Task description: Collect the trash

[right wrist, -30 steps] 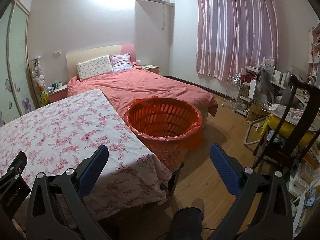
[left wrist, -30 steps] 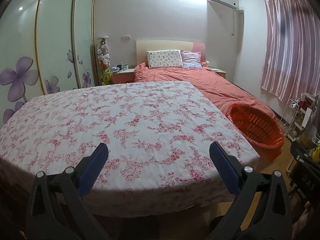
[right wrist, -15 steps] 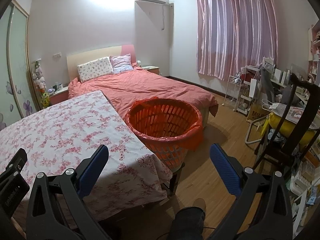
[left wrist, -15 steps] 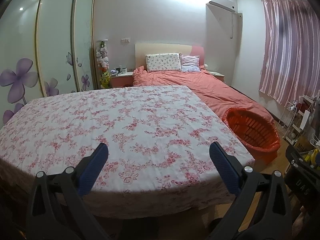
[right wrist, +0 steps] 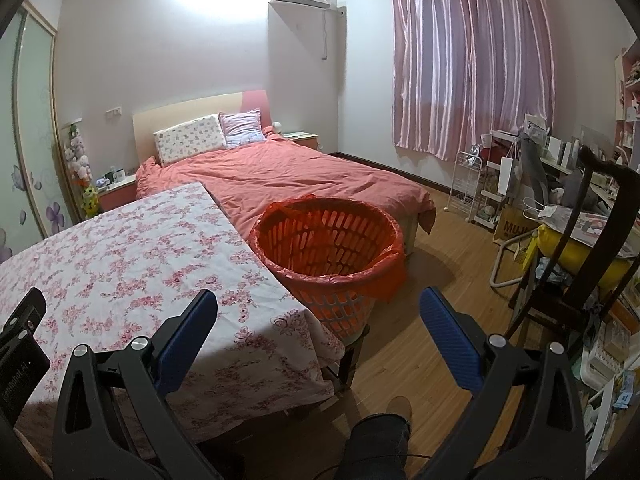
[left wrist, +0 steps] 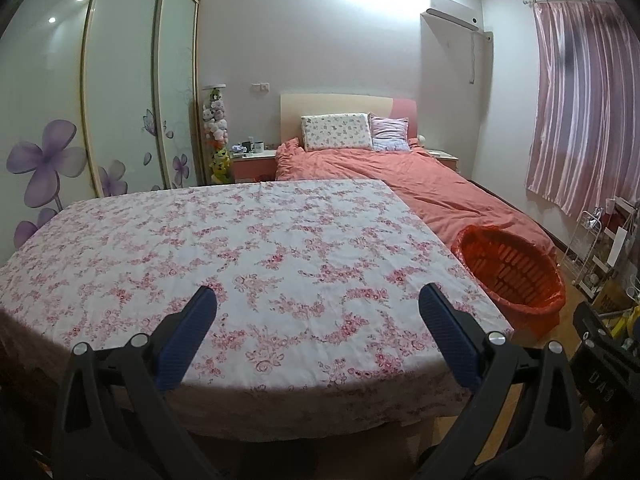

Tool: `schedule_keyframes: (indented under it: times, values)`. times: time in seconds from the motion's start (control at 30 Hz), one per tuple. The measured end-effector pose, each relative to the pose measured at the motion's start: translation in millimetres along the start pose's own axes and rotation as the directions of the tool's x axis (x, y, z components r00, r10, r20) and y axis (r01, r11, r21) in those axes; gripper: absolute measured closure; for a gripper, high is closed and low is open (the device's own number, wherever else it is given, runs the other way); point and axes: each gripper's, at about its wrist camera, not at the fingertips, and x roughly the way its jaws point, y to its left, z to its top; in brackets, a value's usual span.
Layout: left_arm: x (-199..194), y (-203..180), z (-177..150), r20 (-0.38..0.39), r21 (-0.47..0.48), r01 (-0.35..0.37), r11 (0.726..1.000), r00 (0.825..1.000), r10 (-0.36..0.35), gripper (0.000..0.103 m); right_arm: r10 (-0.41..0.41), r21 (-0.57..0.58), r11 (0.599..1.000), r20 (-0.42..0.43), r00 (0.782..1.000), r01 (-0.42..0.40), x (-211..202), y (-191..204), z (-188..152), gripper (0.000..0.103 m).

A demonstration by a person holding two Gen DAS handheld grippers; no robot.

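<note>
An orange slatted basket lined with an orange bag stands at the right end of a table with a floral cloth; it also shows in the left wrist view. No trash shows on the cloth. My left gripper is open and empty above the table's near edge. My right gripper is open and empty, above the table's right corner and just short of the basket. Part of the left gripper's body shows at the left edge of the right wrist view.
A bed with a salmon cover lies behind table and basket. A wardrobe with flower doors stands on the left. A dark chair, a wire rack and clutter stand on the right. My leg and shoe show on the wooden floor.
The left wrist view has pulled back and tilted up a little, so the table sits lower in the frame. The right wrist view has hardly shifted. Both grippers stay open.
</note>
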Motion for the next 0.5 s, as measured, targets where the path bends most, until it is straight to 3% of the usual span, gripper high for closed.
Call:
schedule_keyframes:
  times: [0.5]
  values:
    - [-0.5, 0.8, 1.4, -0.002, -0.002, -0.002, 1.000, 1.000, 0.002, 0.004, 0.005, 0.001, 1.000, 0.008, 1.000, -0.005, -1.9, 0.5, 3.4, 0.003]
